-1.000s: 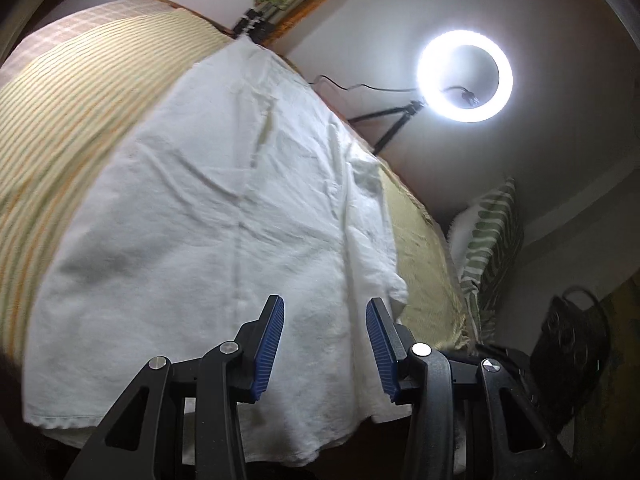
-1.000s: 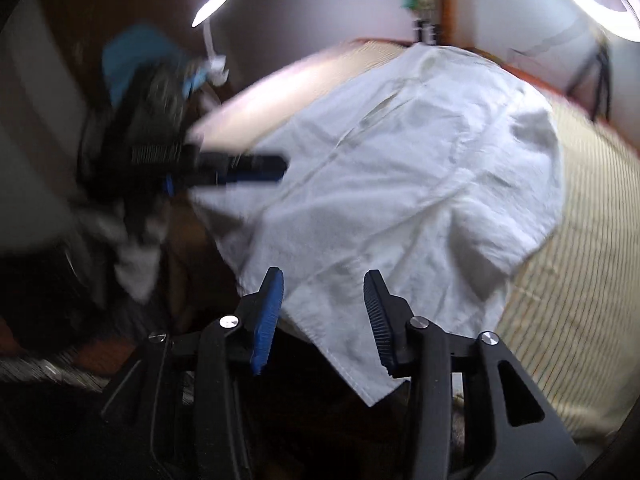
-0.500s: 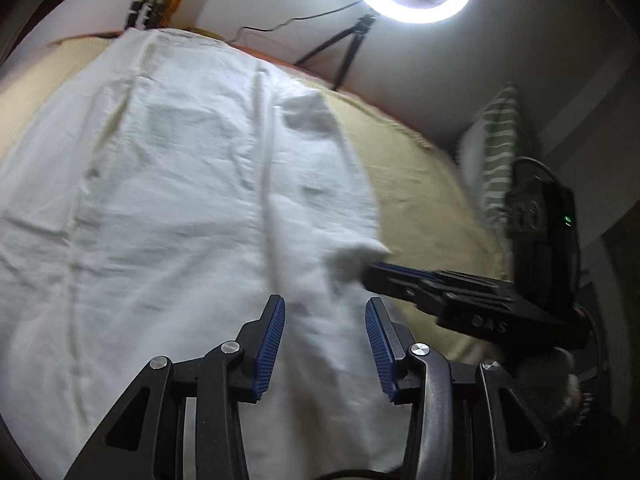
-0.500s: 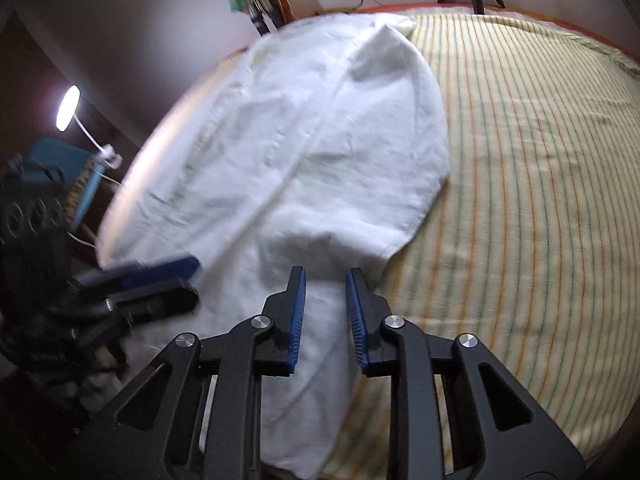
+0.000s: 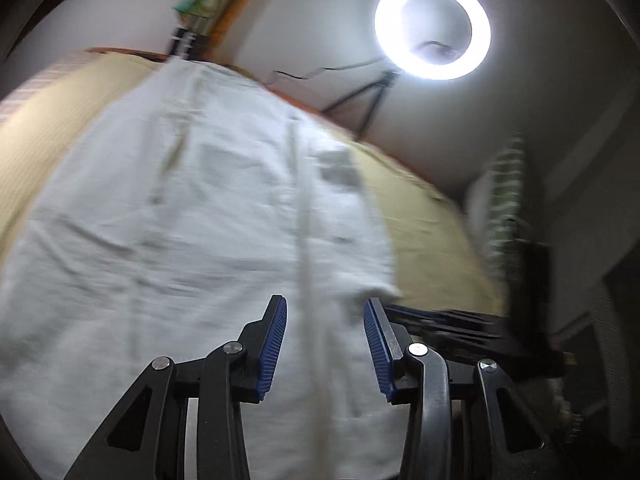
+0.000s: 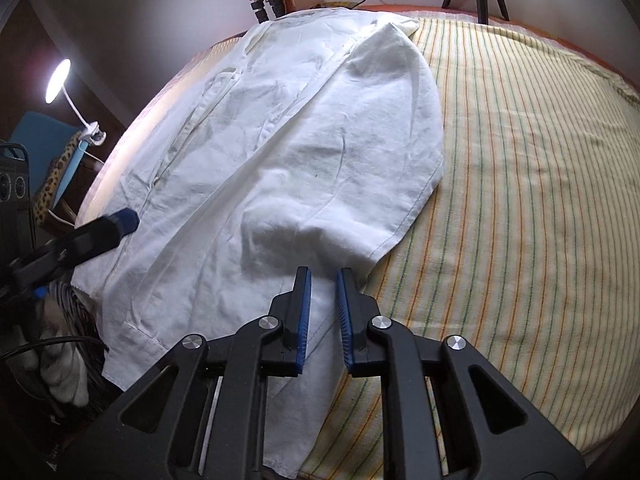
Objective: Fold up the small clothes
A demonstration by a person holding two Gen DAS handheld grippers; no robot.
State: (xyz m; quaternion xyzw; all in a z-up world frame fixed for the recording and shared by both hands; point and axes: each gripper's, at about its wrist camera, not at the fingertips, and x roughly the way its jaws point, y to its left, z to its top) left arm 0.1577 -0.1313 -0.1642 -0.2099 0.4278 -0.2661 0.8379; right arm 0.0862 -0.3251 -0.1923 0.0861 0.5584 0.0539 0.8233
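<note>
We are pinching the white shirt's (image 6: 280, 152) hem in our right claw (image 6: 322, 280); our left claw (image 5: 325, 312) is hovering open.

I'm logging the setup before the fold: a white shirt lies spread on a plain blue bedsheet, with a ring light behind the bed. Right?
Not quite. The bedsheet is pale yellow with thin stripes, not plain blue, as the right wrist view shows. The white shirt does lie spread on it, and the ring light is behind the bed.

The right tool (image 6: 323, 276) is being lowered onto the white garment (image 6: 280, 152), its jaws narrowed around a fold. The left tool (image 5: 324, 320) is being carried across the garment.
</note>
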